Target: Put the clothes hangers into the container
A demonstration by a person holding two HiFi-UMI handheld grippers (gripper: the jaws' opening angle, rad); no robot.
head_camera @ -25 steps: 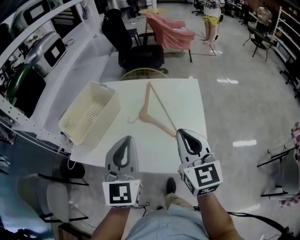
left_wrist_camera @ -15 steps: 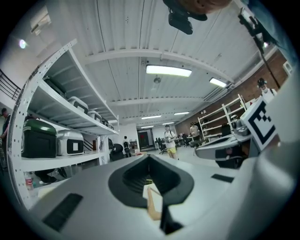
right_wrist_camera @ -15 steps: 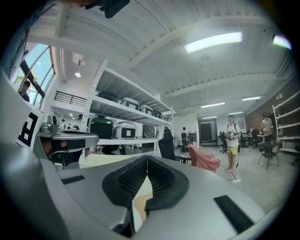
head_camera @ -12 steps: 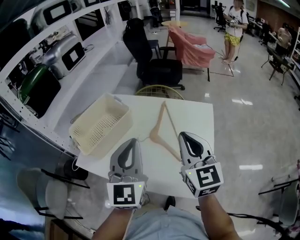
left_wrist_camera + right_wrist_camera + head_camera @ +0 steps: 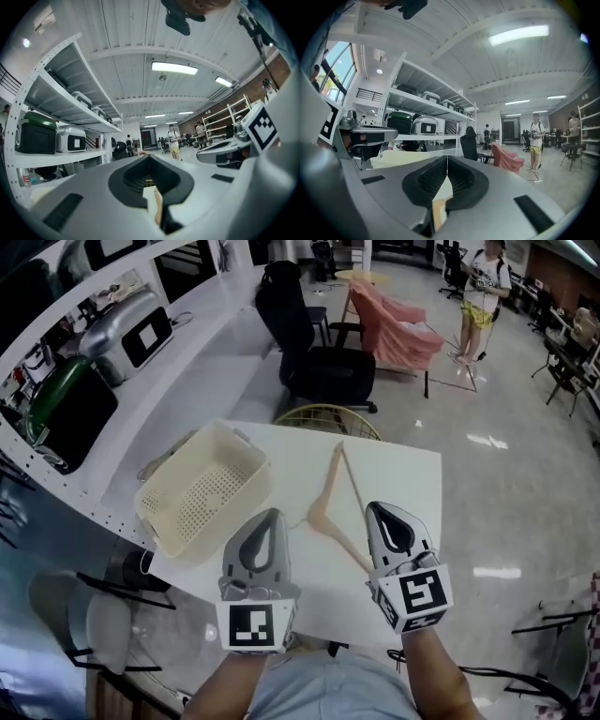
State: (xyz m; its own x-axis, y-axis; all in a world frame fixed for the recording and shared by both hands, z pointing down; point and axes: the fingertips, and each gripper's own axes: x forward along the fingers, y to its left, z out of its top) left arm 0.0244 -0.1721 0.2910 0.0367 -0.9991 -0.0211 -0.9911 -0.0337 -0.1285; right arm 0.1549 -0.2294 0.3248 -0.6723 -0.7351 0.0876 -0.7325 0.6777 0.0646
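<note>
Left tool (image 5: 272, 515) and right tool (image 5: 379, 509), lower centre: jaws together, nothing held. Wooden hanger (image 5: 334, 507) flat on white surface (image 5: 408, 474) between them. Cream container (image 5: 206, 493) at centre-left.

No words, numbers or brand names clear enough to read. Only black-and-white square patterns: one on the left gripper (image 5: 272, 517), on its white cube (image 5: 255, 626), one on the right gripper (image 5: 374, 509), on its own white cube (image 5: 414, 596). No letters in them.

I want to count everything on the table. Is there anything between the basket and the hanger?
No. In the head view, only bare white table lies between the basket and the hanger.
</note>
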